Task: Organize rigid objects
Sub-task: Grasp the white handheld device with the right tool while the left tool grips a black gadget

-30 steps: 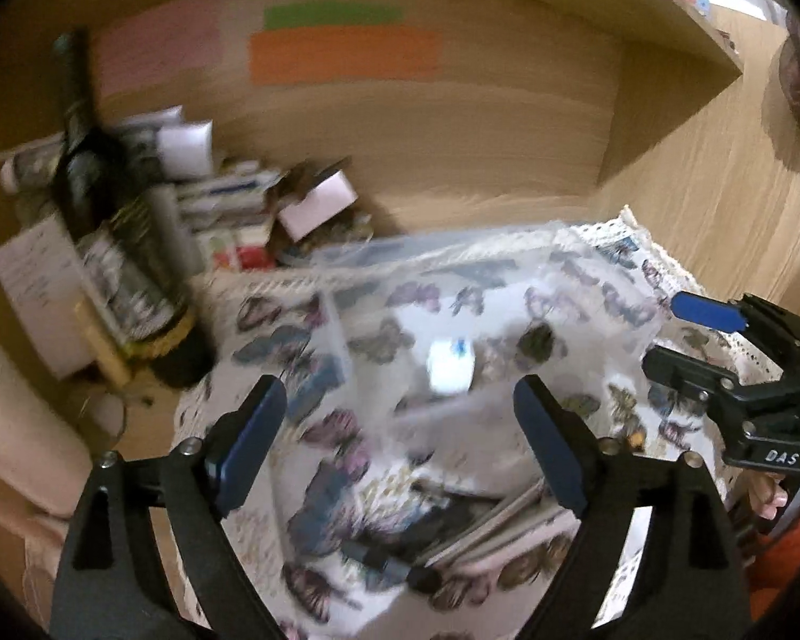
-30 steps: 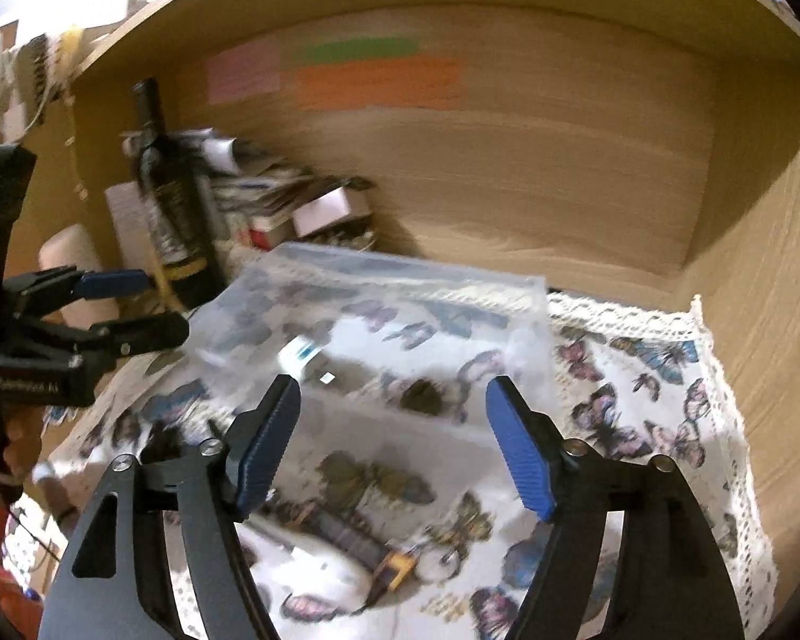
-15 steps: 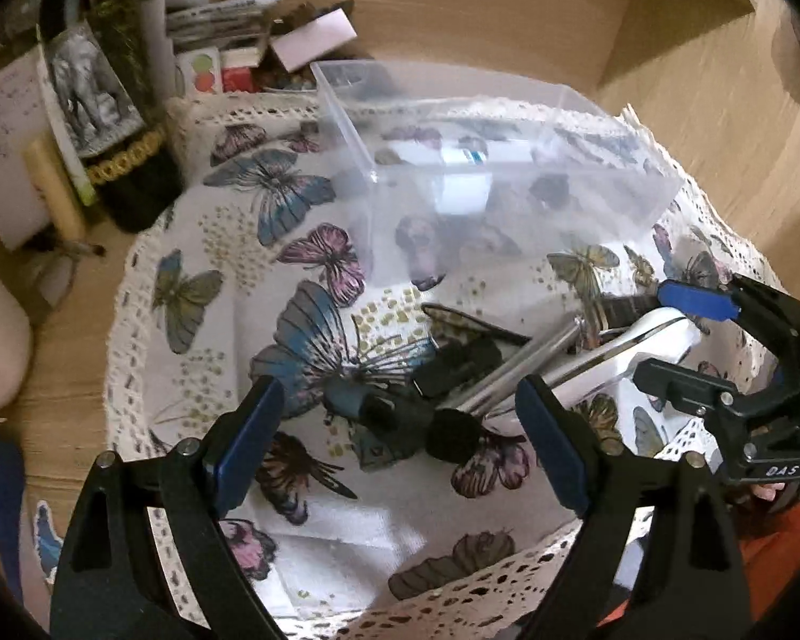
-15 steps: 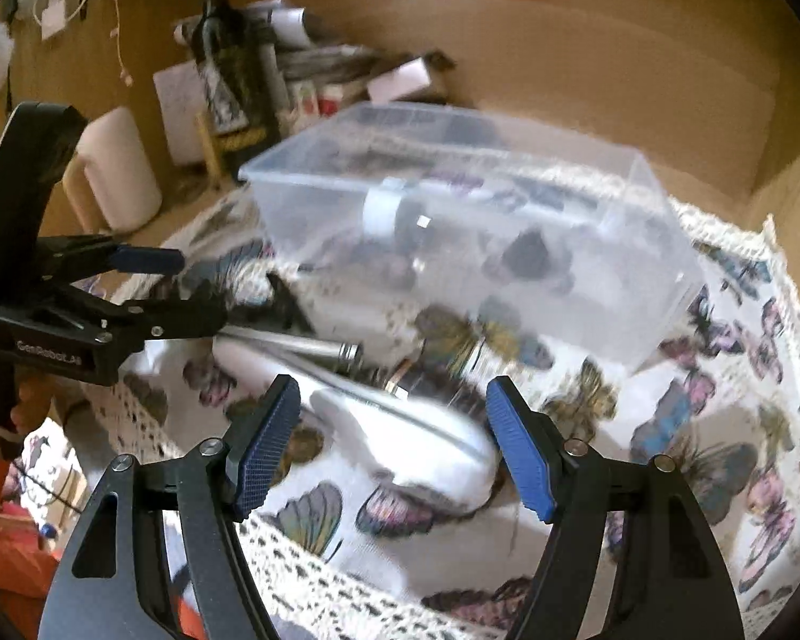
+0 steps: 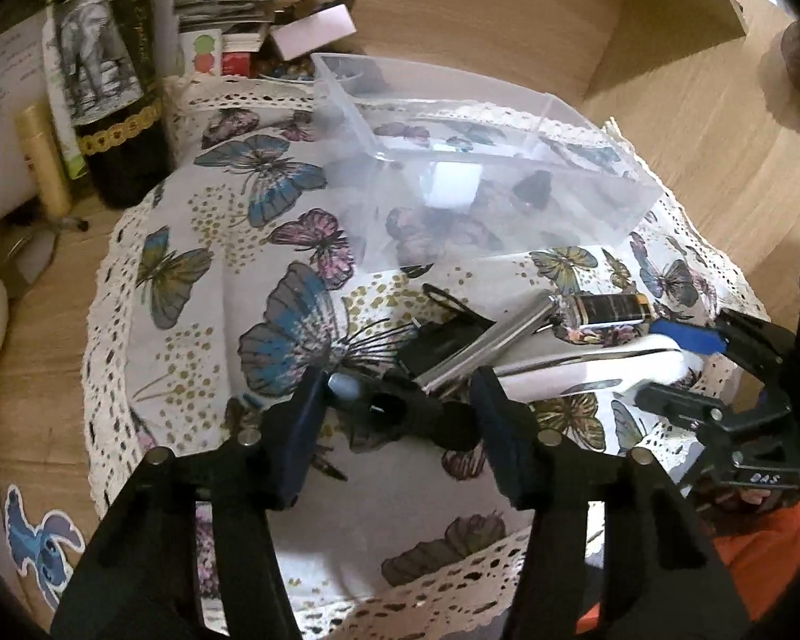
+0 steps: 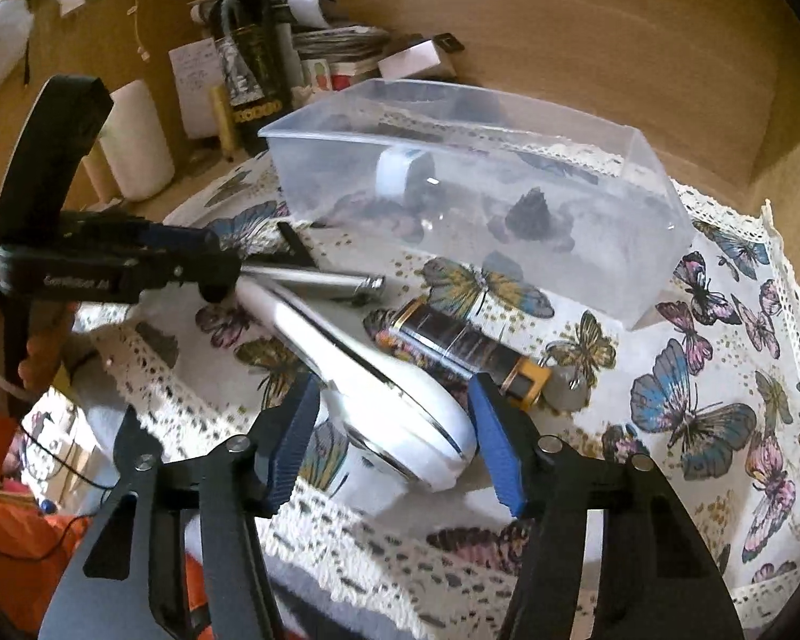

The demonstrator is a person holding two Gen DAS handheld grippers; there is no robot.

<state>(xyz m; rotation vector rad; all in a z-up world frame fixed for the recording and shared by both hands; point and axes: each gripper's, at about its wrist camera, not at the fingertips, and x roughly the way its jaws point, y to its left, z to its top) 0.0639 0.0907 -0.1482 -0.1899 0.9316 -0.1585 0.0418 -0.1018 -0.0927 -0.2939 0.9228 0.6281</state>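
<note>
Clear plastic forms the landmark here: a storage box (image 5: 485, 181) on the butterfly-print cloth (image 5: 197, 266) that covers the wooden table (image 5: 720, 160). Inside the box lie a small white roll (image 6: 394, 173) and a dark lump (image 6: 530, 213).

The loose things all lie on the cloth in front of the box, on the side nearest me. My left claw (image 5: 400, 410) is spread apart, its fingers on either side of a black cylindrical object (image 5: 416, 416) with a pale blue tip; I cannot tell whether the pads touch it, and it rests on the cloth. Just beyond it, closer to the box, a silver metal tube (image 5: 490, 341) lies slanted across a flat black piece (image 5: 437, 341).

My right claw (image 6: 394, 437) is also spread wide, straddling the rounded end of a white device with a chrome band (image 6: 378, 389), not clamped on it. Between that device and the box lies a dark cylinder with a gold-coloured end (image 6: 464, 352).

Behind the box, against the wooden back wall, stand a dark wine bottle (image 5: 117, 106) and a heap of papers and small cartons (image 5: 240, 26).
</note>
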